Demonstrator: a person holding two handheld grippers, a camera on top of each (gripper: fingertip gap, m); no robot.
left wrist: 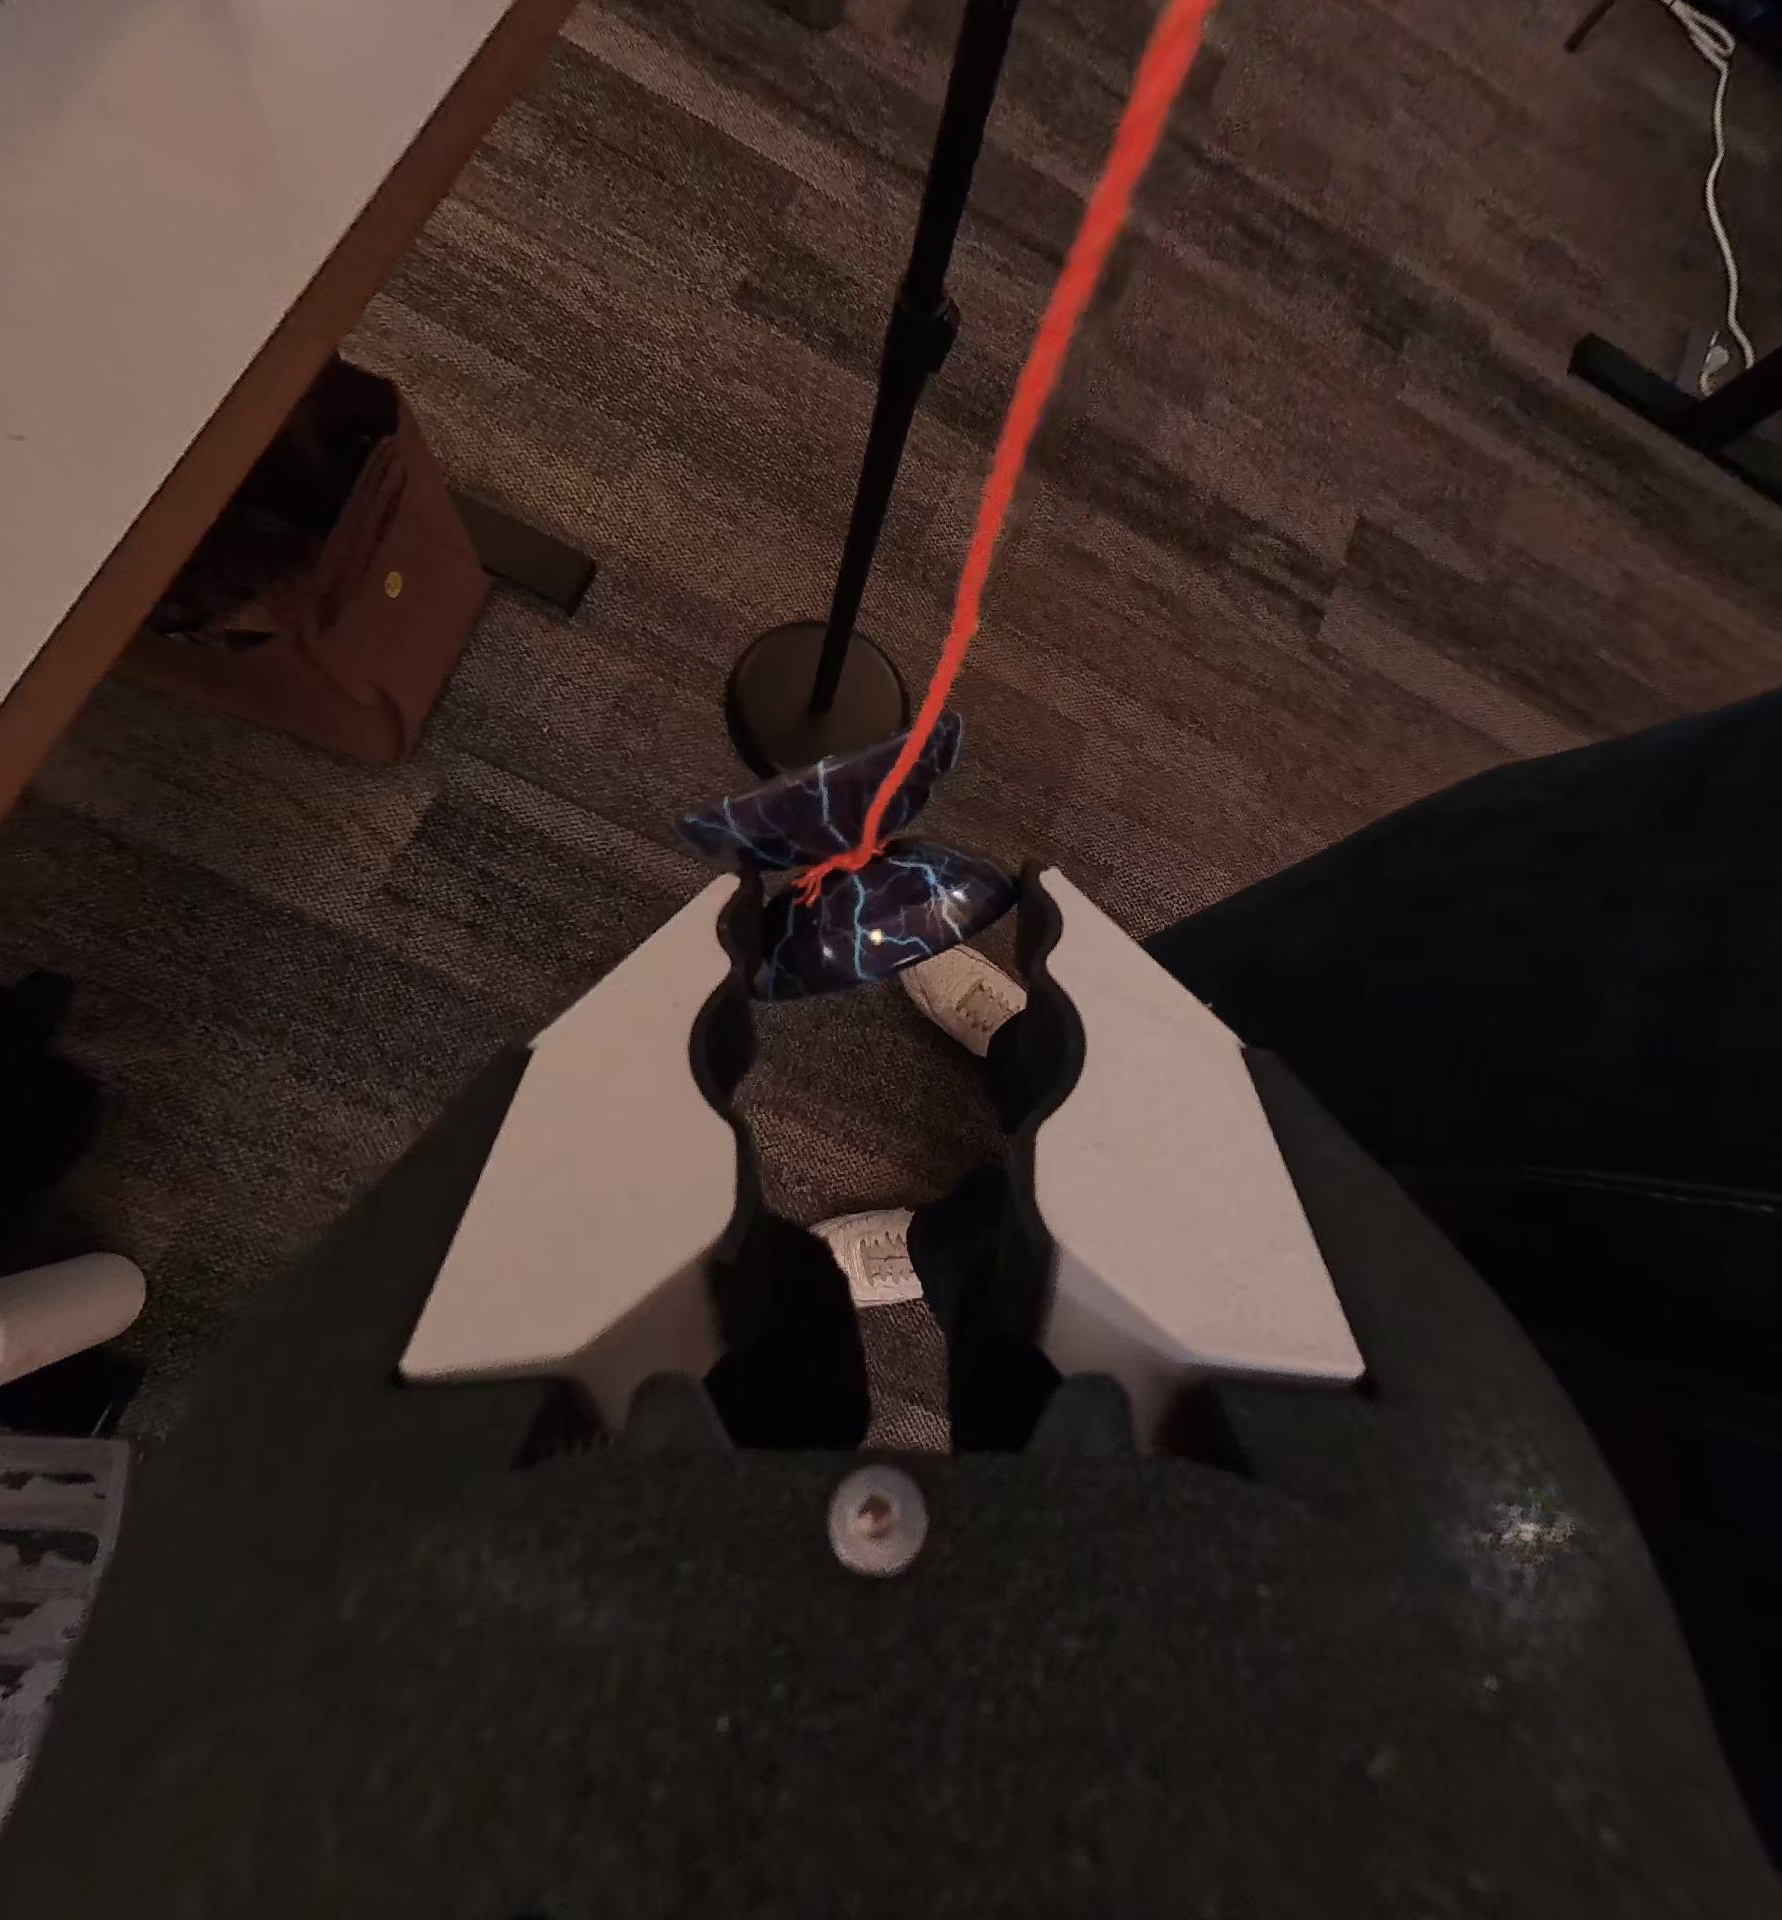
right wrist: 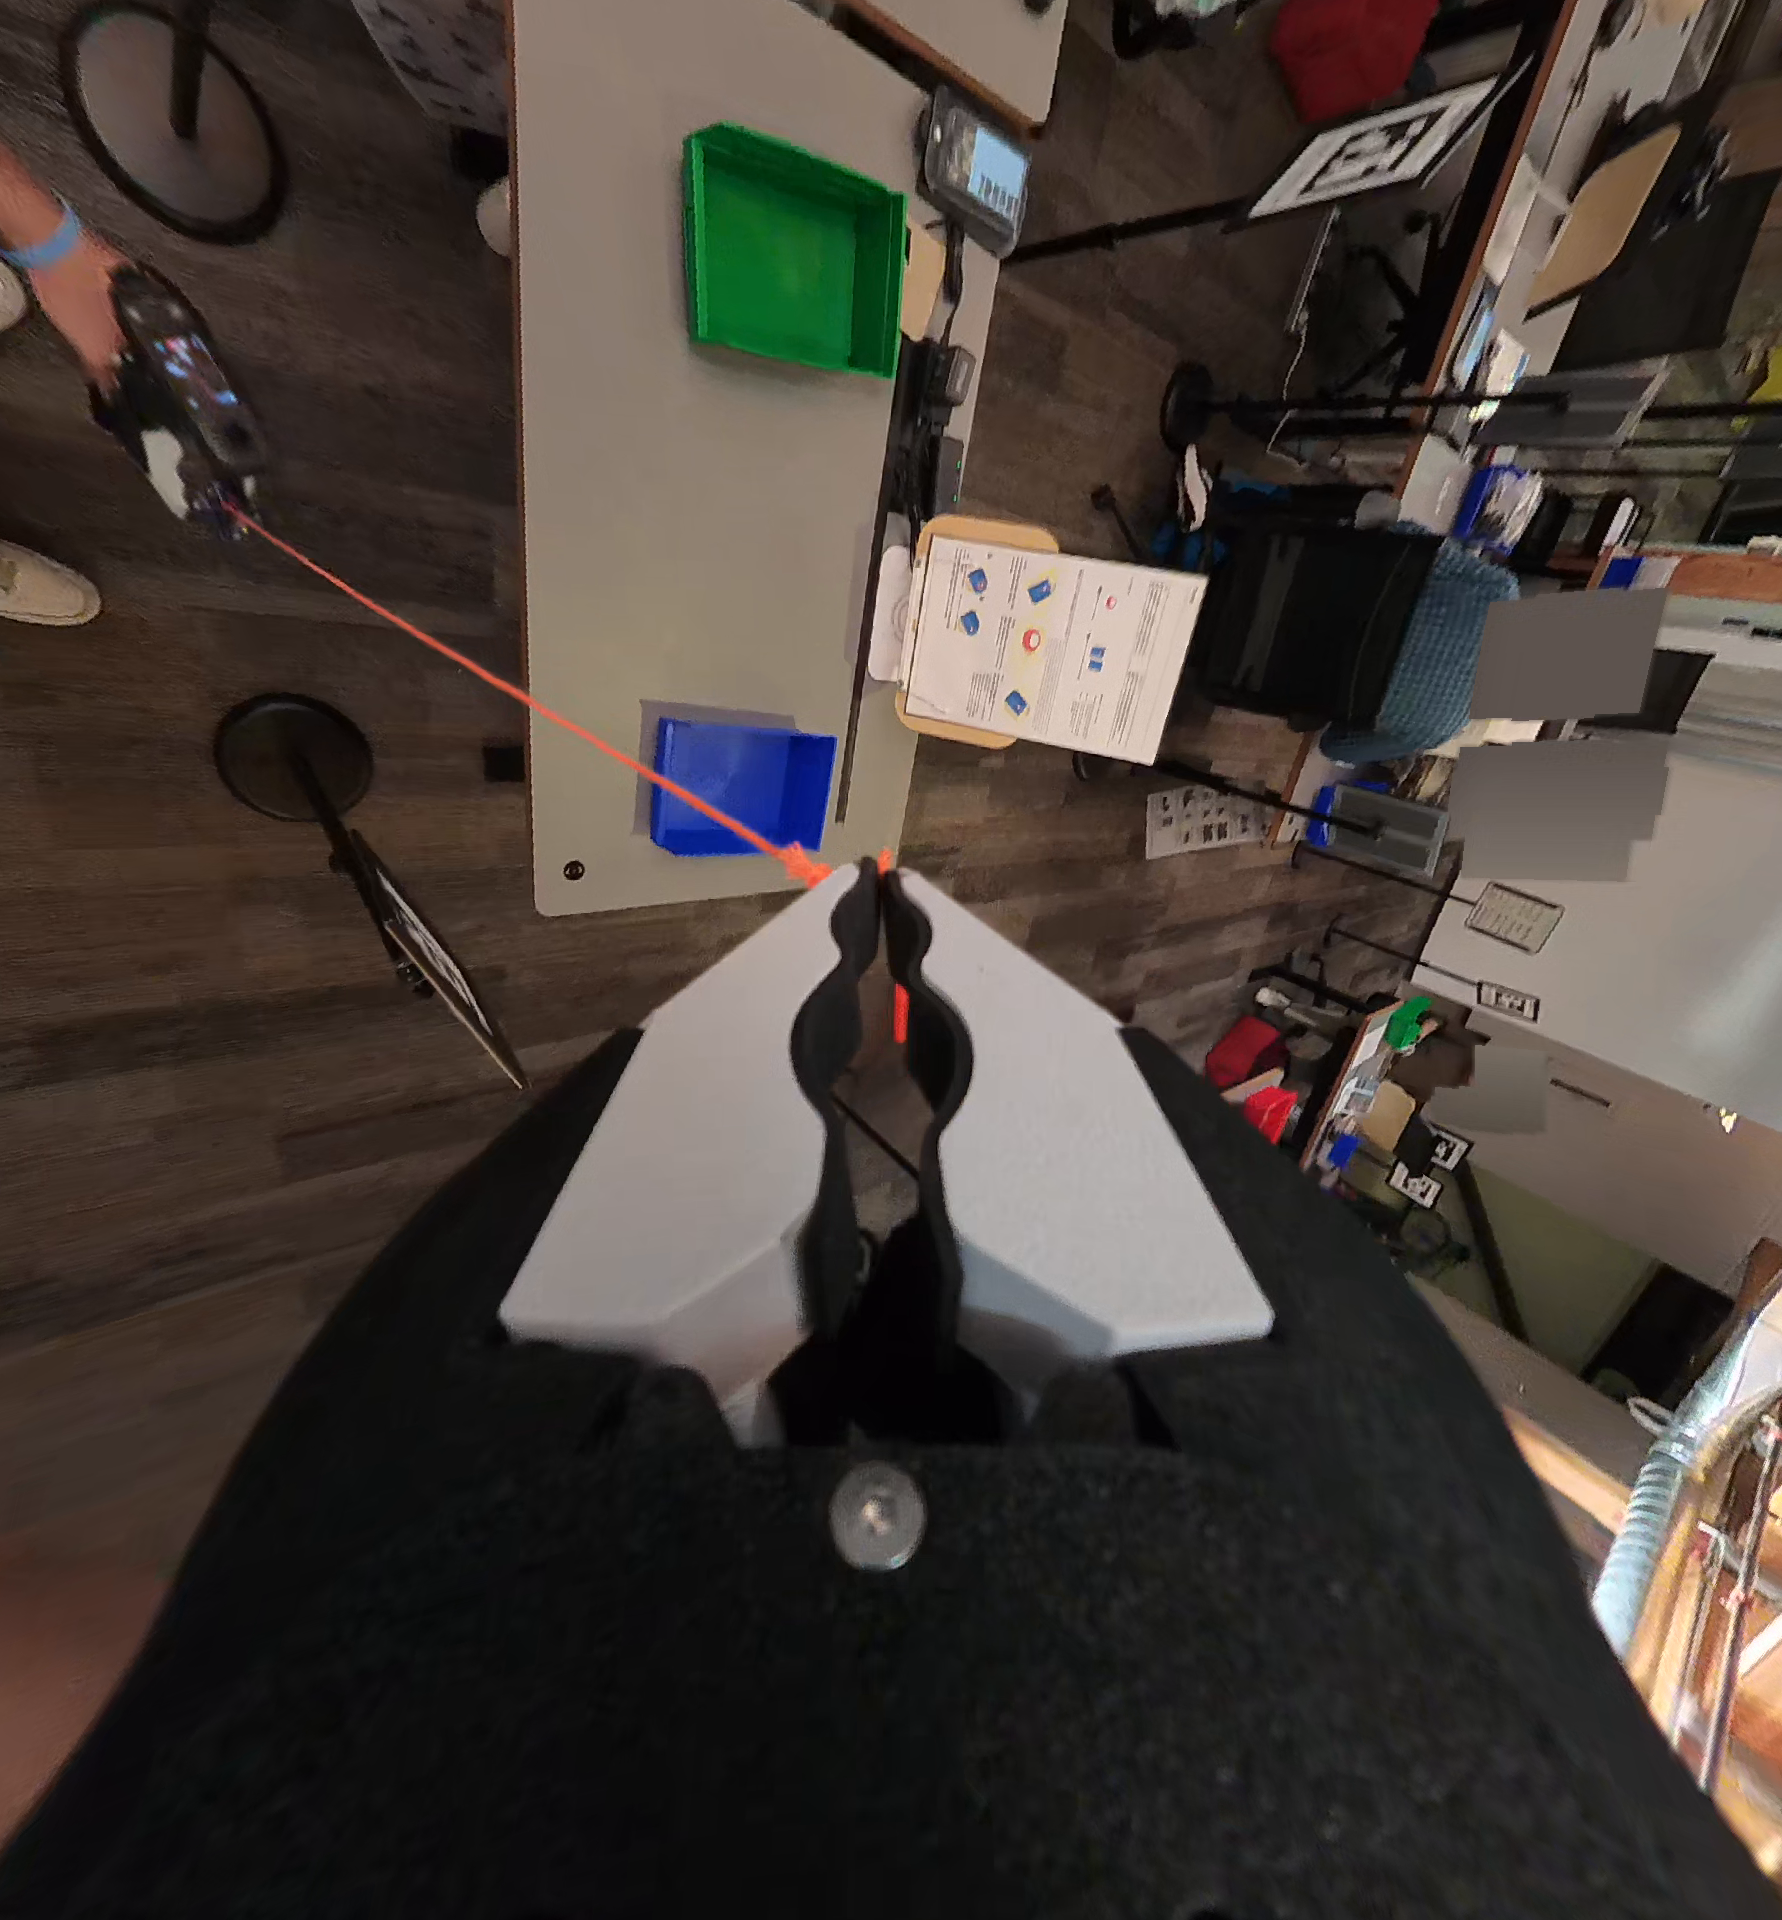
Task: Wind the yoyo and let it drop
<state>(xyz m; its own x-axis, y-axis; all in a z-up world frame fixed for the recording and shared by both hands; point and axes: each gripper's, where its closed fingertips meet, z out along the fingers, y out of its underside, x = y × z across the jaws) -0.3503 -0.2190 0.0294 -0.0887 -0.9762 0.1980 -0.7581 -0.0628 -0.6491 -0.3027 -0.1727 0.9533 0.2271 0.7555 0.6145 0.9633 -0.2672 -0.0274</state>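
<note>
The left tool [left wrist: 882, 940] grips the dark blue yoyo [left wrist: 845, 883] at its fingertips, above the floor. The orange string [right wrist: 513, 691] runs taut to the right tool [right wrist: 874, 871], whose fingers are pinched closed on its end.

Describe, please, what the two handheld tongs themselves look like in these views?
Both match. The left tongs and the right tongs have pale grey, wedge-shaped fingers lined with wavy black pads, set in a black, grainy-textured body with one silver screw at its centre. No cables or markings show. In the right wrist view, the person's other wrist wears a blue wristband.
</note>
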